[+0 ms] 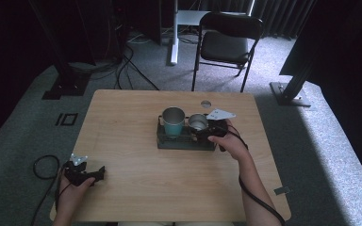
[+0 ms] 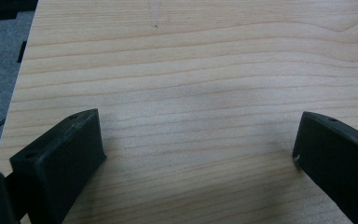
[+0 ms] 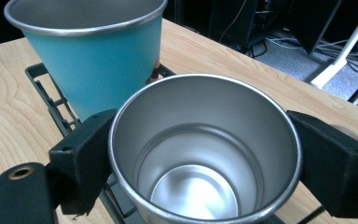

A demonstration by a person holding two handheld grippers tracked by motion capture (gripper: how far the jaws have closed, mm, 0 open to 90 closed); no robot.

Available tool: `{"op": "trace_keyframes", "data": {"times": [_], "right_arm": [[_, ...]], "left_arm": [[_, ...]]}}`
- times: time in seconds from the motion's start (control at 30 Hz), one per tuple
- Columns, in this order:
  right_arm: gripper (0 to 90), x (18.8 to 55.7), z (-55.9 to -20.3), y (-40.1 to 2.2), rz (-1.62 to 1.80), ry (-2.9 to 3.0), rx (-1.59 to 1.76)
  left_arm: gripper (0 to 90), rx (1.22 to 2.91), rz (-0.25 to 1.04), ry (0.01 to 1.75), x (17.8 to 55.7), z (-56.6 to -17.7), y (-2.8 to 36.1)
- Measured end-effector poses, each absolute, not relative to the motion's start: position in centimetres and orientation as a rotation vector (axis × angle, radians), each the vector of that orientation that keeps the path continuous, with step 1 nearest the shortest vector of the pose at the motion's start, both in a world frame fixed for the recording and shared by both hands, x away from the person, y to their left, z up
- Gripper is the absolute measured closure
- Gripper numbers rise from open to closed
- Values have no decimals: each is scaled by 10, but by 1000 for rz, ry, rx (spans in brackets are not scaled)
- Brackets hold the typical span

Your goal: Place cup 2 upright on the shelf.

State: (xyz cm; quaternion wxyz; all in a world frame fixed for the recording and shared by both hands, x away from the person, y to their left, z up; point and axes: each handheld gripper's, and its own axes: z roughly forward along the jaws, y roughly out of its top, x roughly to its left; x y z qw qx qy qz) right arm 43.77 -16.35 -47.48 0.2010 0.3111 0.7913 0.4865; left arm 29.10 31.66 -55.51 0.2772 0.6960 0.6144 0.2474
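A steel cup stands upright in a dark wire rack at the table's middle. My right gripper holds it, one black jaw pressed on each side of its rim. A taller teal cup stands in the same rack just beyond it, close to or touching it. From above, the teal cup is left of the steel cup, and my right gripper comes at it from the near right. My left gripper rests open at the near left of the table, with bare wood between its jaws.
The wooden table has a small round hole near its far edge. A black folding chair and dark stands are on the carpet beyond. A cable loops off the left edge.
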Motion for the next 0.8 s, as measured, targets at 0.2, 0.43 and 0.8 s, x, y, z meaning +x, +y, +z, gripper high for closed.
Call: {"op": "trace_keyframes", "data": {"times": [0.2, 0.43, 0.8], "right_arm": [[122, 435, -473, -165, 1383, 2191, 895], [116, 430, -472, -170, 1396, 2165, 918], [112, 419, -472, -179, 1400, 2147, 924]], "left_arm": [[23, 1869, 664, 1650, 291, -555, 317], [23, 1869, 664, 1650, 291, -555, 317], [23, 1869, 664, 1650, 291, -555, 317]]}}
